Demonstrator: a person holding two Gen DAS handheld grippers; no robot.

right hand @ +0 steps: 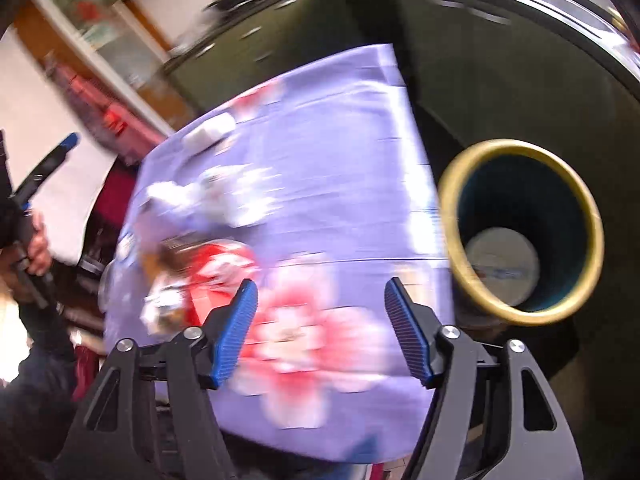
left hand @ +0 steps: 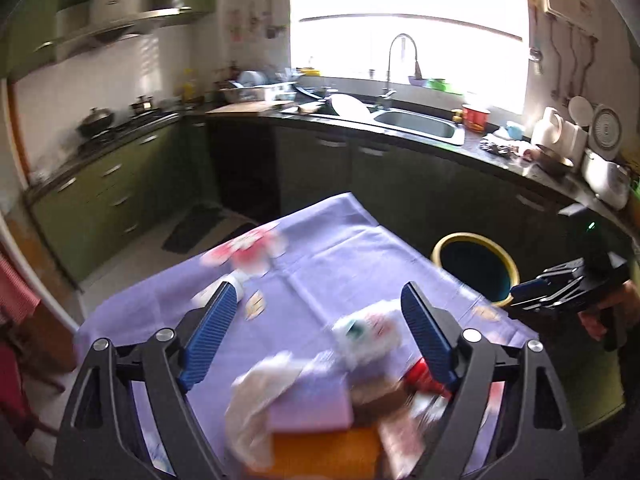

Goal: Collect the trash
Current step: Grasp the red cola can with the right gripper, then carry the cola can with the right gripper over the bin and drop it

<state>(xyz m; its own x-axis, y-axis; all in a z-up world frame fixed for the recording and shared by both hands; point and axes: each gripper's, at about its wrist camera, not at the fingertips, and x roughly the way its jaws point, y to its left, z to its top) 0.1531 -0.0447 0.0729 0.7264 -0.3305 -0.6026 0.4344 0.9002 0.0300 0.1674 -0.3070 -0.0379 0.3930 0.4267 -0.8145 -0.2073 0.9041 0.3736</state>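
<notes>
Trash pile [left hand: 344, 376] on bench [left hand: 320, 256], near edge. Bin [left hand: 476, 268] beside bench, right of pile; a disc [right hand: 502, 266] in bin.

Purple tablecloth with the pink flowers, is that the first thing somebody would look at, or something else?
Yes, the purple tablecloth fills the middle of both views, with a messy heap of wrappers and paper at its near end between the open left gripper. Next comes the yellow-rimmed bin standing just off the table's right edge, with something pale and round at its bottom. The right gripper hangs open over the flowered cloth.
</notes>
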